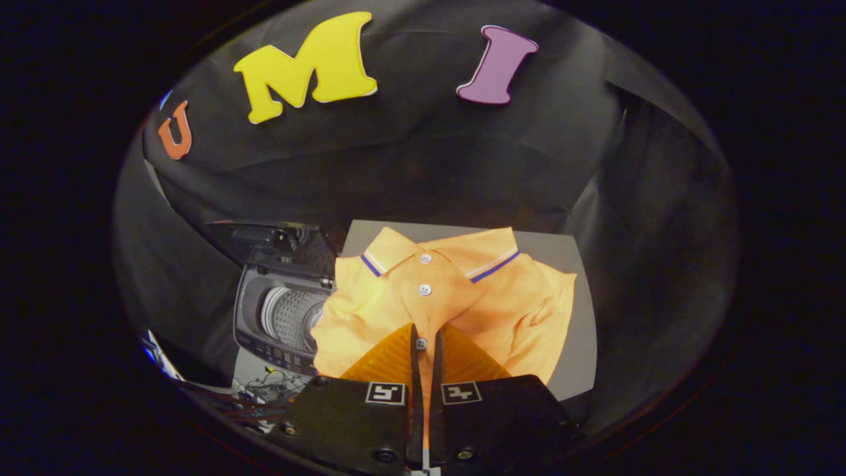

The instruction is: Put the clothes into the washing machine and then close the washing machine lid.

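An orange polo shirt [456, 301] with a blue-and-white striped collar and white buttons hangs lifted above the grey table [562, 254]. My gripper [423, 334] is shut on the shirt's button placket, with both fingers pressed together on the fabric. To the left of the shirt stands a small top-loading washing machine [281, 317]. Its dark lid [274, 243] is raised, and the perforated metal drum [291, 317] shows inside. The shirt's left sleeve hides part of the drum's opening.
The washer's control panel [277, 357] faces me below the drum. Loose wires [264, 387] lie beside its base. Black cloth closes the booth behind and on both sides. The grey table extends to the right of the shirt.
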`<state>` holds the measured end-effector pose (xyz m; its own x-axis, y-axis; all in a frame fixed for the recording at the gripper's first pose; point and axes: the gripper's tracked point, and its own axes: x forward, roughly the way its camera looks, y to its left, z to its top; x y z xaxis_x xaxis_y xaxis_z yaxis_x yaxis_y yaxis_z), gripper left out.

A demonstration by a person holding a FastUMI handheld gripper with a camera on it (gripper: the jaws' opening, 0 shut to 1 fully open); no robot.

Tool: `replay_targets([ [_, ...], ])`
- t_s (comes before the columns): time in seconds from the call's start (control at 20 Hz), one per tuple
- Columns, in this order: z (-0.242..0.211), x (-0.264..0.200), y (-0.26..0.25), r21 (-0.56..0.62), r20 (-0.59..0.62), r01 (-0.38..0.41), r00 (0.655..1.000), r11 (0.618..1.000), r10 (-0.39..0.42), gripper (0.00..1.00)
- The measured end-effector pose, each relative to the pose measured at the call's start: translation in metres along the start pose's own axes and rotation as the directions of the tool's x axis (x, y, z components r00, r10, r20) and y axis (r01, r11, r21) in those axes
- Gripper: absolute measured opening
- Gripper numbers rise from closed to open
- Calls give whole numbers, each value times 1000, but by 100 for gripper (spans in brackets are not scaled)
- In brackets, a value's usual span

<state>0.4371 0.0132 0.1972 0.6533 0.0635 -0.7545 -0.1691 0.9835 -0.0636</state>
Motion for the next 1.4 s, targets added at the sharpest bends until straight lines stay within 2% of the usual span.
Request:
replay_targets([
  [0.3, 37, -41, 42, -68, 85, -23, 996, 997, 28, 7],
  [0.65, 61, -64, 105, -162, 133, -73, 987, 984, 95, 7],
  [1.0, 73, -68, 173, -225, 133, -144, 975, 964, 177, 7],
  [1.4, 66, -57, 242, -278, 99, -216, 963, 936, 252, 7],
])
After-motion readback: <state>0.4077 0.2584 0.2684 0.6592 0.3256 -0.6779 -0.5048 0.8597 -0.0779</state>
